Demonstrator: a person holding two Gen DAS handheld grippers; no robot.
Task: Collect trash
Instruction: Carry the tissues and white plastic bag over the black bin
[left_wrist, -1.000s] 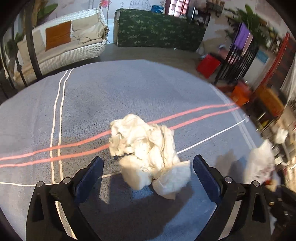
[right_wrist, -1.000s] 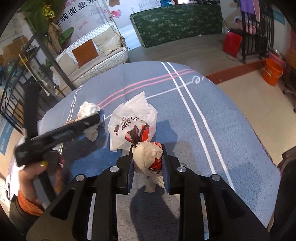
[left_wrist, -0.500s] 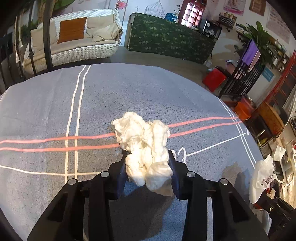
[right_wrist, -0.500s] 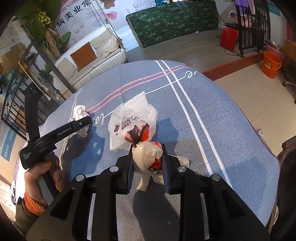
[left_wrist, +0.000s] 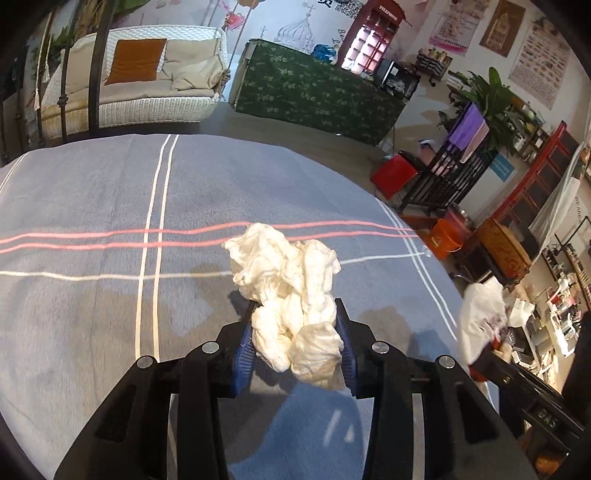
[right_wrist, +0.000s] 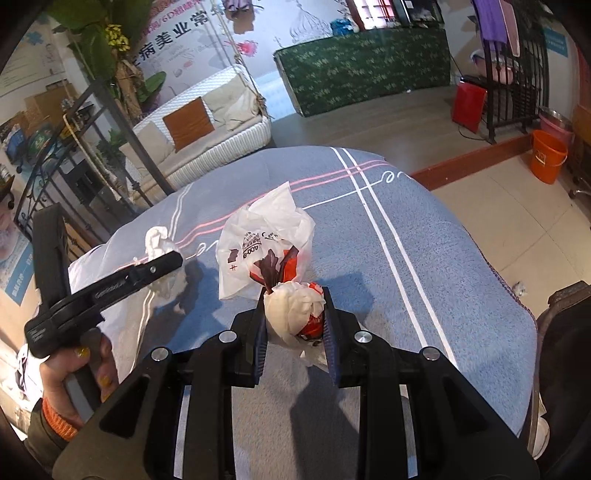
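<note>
the surface under you is a grey-blue cloth (left_wrist: 92, 206) with pink and white stripes, and behind it, in the upper part of both views, sit a white wicker sofa (left_wrist: 129, 92) with an orange cushion and a long counter draped in green patterned fabric (left_wrist: 317, 96). the right edge of the left wrist view is a blur of shelves and small goods you can't sort out.

your left gripper (left_wrist: 295, 334) has just been closing, and it now pinches a crumpled white paper wad (left_wrist: 288, 280) in the lower centre of its view. the blue pads press into the wad's lower half; its upper half bulges out above the fingertips, and a lump sags below them. whether the wad clears the cloth you can't tell from here. in the right wrist view the same gripper (right_wrist: 168, 260) shows from the side at left, gripped by your left hand (right_wrist: 74, 373), and its body hides most of the paper.

your right gripper (right_wrist: 295, 314) is clamped on the bunched neck of a white plastic bag (right_wrist: 266, 243) with red and dark print. the bag's body billows beyond the fingertips at centre frame; the pads cover part of the knot. the print is too creased to read fully. in the left wrist view that bag (left_wrist: 480, 314) is cut off at the lower right, smeared and partly behind black gripper parts.
</note>
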